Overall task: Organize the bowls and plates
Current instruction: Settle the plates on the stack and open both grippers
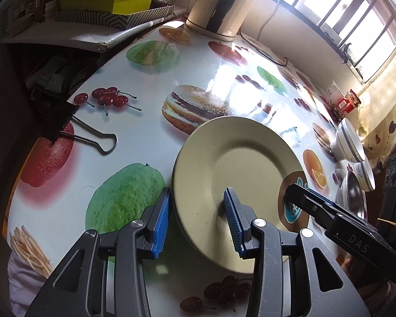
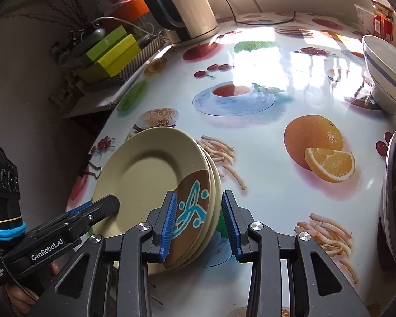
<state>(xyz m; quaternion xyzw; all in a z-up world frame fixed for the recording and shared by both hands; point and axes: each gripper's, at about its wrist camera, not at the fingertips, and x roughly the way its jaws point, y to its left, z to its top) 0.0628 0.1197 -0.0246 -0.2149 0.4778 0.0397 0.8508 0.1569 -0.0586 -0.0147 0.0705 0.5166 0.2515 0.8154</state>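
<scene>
Your right wrist camera is showing what the left one is hiding: the plates [image 2: 155, 182] are sitting as a stack of at least three, their rims layered along the right edge, on the fruit-printed table [image 2: 264, 158]. From the left wrist view you are seeing only the top plate's cream face [image 1: 235, 166], plus a binder clip [image 1: 74, 129] on the table's left edge and two striped bowls [image 1: 349, 142] with a steel bowl [image 1: 352, 198] beyond the stack.

The top plate is looking cream and glossy, with a brown patch carrying a blue squiggle on the rim nearest your right side.

You are holding the left gripper [image 1: 196, 220] with its fingers spread, straddling the stack's near-left rim: one blue pad is sitting over the plate's face, the other outside the rim, neither visibly pressing. Your right gripper [image 2: 199, 223] is likewise spread around the opposite rim, one pad over the brown patch, the other outside the stacked edges. Each gripper is appearing in the other's view, reaching in low over the plate. A striped bowl [image 2: 385, 79] is standing at far right in the right view, near a kettle [image 2: 187, 8] at the back.
</scene>
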